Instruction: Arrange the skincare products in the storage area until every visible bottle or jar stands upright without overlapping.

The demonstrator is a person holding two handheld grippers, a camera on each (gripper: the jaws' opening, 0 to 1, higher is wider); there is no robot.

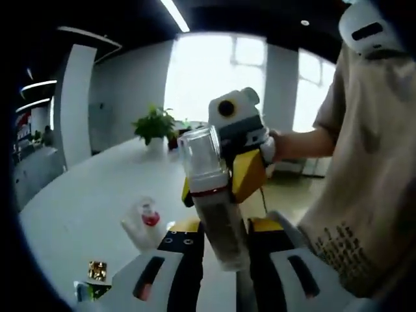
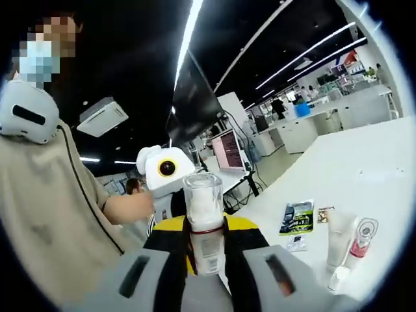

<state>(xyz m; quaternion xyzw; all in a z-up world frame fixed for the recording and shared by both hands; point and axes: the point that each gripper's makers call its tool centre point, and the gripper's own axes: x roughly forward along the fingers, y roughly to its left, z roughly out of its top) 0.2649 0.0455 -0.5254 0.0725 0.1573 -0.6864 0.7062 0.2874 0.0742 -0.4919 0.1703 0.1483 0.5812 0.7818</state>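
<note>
bottle: clear-capped bottle (image 1: 211, 195) is up in the air between the two grippers, not on the white table (image 1: 78, 208) at all. Clear cap, thin red band under it, pale body.

long axis: runs roughly in line with both sets of jaws, so it's pinched from opposite ends. Cap end points toward the right gripper (image 1: 240, 172), which comes in from the far side in the left gripper view.

left gripper: left gripper (image 1: 221, 260) looks closed snug on the lower body of the bottle, jaws either side with no gap I can make out.

right gripper: right gripper (image 2: 207, 260) also looks clamped on the bottle (image 2: 205, 221), holding its body, cap sticking out past the jaws.

which hand is nearer: honestly a tie, both touching it. My guess is one has to let go before it can go down upright.

rest of the stuff: white tube (image 2: 339, 244) and a pink-trimmed tube (image 2: 359, 244) lying flat near the table's near edge, dark sachet (image 2: 298, 218) beside them. Those tubes still need sorting.
</note>
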